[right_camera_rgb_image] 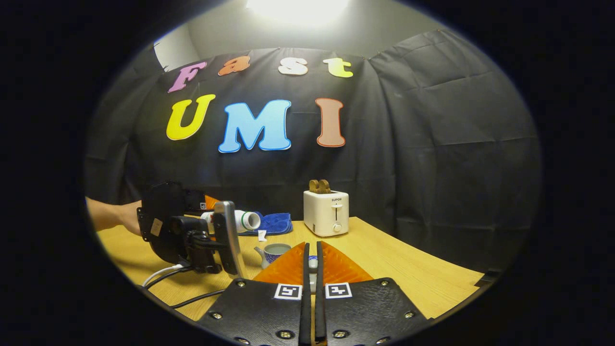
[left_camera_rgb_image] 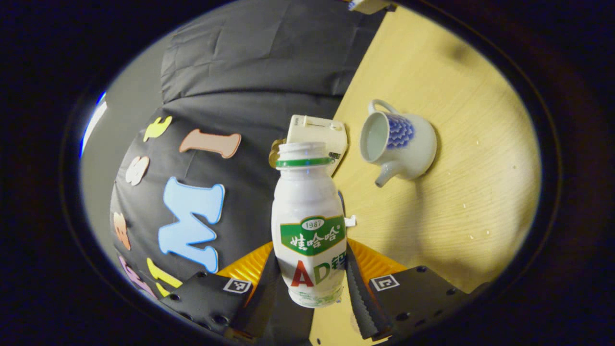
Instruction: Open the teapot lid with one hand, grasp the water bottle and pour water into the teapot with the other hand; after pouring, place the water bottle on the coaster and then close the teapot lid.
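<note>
The left gripper clamped the tilted water bottle; the right gripper pinched the lid. Mouth offset from the teapot risked spillage

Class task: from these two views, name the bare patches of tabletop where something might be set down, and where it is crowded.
Bare wood lies right of the white boxy toaster, out to the yellow wooden table edge, and beside the white-and-blue lidless teapot. It is crowded on the other side: blue cloth, white plastic bottle tilted in the left tongs, and cables.
</note>
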Action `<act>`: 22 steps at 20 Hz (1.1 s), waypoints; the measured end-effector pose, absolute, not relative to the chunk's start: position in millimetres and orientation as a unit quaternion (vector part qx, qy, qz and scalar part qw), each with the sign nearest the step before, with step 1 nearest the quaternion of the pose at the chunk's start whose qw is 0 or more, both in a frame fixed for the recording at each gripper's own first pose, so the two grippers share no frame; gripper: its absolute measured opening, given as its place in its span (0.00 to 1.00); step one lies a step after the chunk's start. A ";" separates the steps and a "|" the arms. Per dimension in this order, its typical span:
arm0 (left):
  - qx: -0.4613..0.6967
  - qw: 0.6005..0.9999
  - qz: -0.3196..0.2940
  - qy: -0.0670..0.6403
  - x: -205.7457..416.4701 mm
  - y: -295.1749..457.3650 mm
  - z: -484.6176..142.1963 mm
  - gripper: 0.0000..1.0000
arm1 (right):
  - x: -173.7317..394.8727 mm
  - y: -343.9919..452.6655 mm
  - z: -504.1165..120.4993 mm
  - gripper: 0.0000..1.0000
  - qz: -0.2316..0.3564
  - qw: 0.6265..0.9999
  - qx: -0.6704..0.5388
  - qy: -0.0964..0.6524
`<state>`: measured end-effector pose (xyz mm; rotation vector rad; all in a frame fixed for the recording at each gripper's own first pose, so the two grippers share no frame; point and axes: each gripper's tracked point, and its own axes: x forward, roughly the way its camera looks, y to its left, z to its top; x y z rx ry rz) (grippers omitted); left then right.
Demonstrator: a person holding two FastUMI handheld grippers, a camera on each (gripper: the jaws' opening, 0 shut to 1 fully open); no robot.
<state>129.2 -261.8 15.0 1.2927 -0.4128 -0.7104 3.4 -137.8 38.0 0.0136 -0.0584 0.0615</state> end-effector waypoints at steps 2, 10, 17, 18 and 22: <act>0.543 0.755 -0.327 -0.168 126.7 -247.4 14.1 0.80 | 12.8 -131.6 38.4 0.03 0.044 0.999 0.009 -0.024; 0.395 0.852 -0.320 -0.126 147.0 -237.1 13.0 0.70 | 63.9 -96.4 34.3 0.03 0.079 0.997 0.003 0.008; 0.205 0.912 -0.341 -0.099 141.9 -249.9 25.8 0.75 | 109.8 -73.4 39.0 0.04 0.084 0.996 -0.002 0.008; 0.172 0.917 -0.349 -0.083 137.2 -250.6 25.6 0.77 | 115.5 -72.7 40.4 0.03 0.080 0.997 -0.004 0.006; 0.095 0.930 -0.350 -0.059 135.1 -244.4 33.9 0.78 | 136.4 -70.8 34.7 0.03 0.071 0.997 -0.008 0.012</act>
